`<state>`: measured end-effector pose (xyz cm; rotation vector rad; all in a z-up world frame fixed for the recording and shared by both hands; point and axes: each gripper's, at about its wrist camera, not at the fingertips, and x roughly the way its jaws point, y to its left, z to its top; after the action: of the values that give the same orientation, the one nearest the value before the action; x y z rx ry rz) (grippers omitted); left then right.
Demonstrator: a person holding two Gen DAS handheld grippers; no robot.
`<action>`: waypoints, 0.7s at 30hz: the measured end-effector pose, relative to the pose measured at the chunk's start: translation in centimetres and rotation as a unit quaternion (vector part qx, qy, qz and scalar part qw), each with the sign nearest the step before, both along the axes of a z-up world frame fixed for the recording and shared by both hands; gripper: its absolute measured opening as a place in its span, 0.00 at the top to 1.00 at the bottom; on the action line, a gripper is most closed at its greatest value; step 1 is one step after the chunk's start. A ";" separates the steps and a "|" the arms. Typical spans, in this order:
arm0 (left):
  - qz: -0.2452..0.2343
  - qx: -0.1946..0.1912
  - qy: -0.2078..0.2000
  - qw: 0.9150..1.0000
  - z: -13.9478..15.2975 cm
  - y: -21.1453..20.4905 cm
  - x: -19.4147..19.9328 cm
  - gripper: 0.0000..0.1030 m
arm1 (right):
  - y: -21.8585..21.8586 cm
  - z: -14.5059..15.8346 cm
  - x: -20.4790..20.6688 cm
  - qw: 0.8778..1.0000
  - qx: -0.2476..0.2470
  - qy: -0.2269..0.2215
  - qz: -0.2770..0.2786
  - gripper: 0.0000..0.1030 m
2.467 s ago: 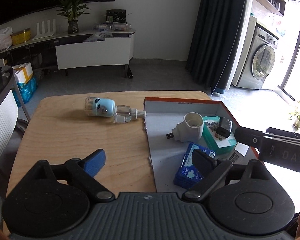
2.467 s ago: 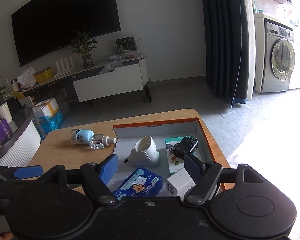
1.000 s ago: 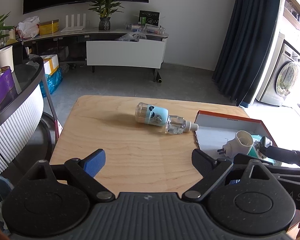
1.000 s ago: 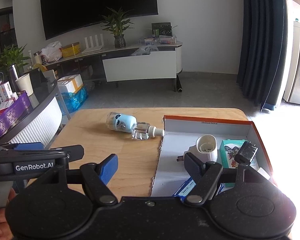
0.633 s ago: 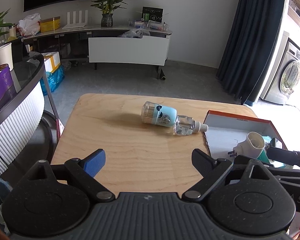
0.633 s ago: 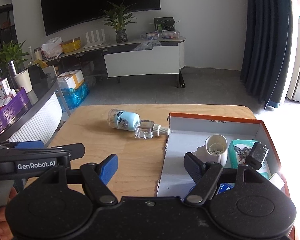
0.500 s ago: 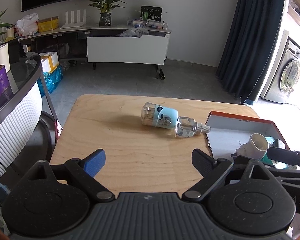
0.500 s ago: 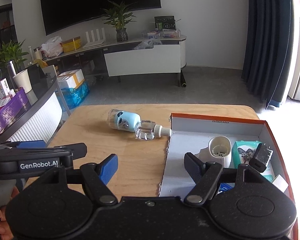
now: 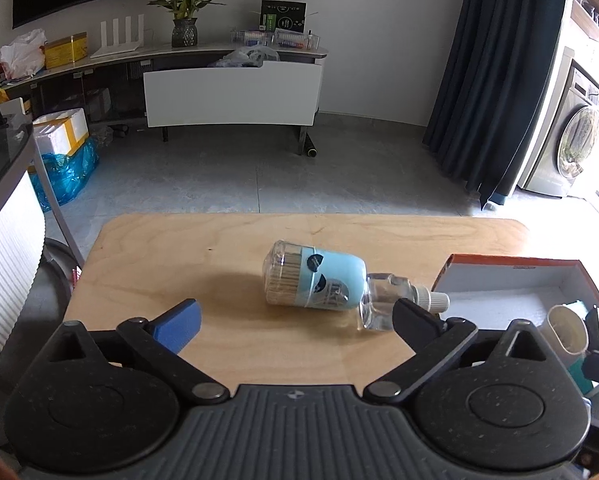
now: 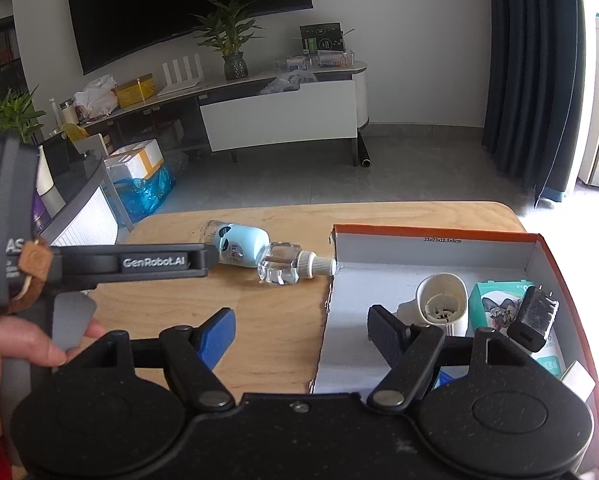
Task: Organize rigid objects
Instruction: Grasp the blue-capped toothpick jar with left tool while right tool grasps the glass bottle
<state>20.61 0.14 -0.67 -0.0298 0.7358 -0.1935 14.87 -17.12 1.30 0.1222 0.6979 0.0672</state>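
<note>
One clear bottle (image 9: 319,282) (pale-blue sleeve, white cap), lying on table (image 9: 179,264)

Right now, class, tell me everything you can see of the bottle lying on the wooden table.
The bottle lies on its side on the wooden table, outside the orange-rimmed box. It looks like clear plastic, with a pale blue label sleeve round its wide body, a squarish clear shoulder and a white ribbed cap. The cap points at the box's near corner and seems to reach it. Neither gripper touches the bottle; the left gripper, open, faces it.

Home living room: television (image 10: 187,12), washing machine (image 9: 575,140)
</note>
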 end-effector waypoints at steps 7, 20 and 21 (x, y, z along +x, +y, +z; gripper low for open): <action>-0.016 0.012 0.009 1.000 -1.9 -1.2 3.1 0.00 | -0.5 -0.3 0.6 1.000 0.010 0.000 0.000 0.16; -0.024 0.029 -0.010 0.999 -3.8 -1.0 4.2 0.23 | -0.5 -1.1 2.0 1.000 0.015 0.013 0.000 0.16; -0.024 0.024 -0.011 0.999 -3.8 -0.9 4.2 0.23 | -0.5 -1.2 2.3 1.000 0.017 0.016 0.001 0.16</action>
<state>24.84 -0.71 -4.44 0.0349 0.7191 -0.2217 17.18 -17.62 0.11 0.1555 0.7288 0.0792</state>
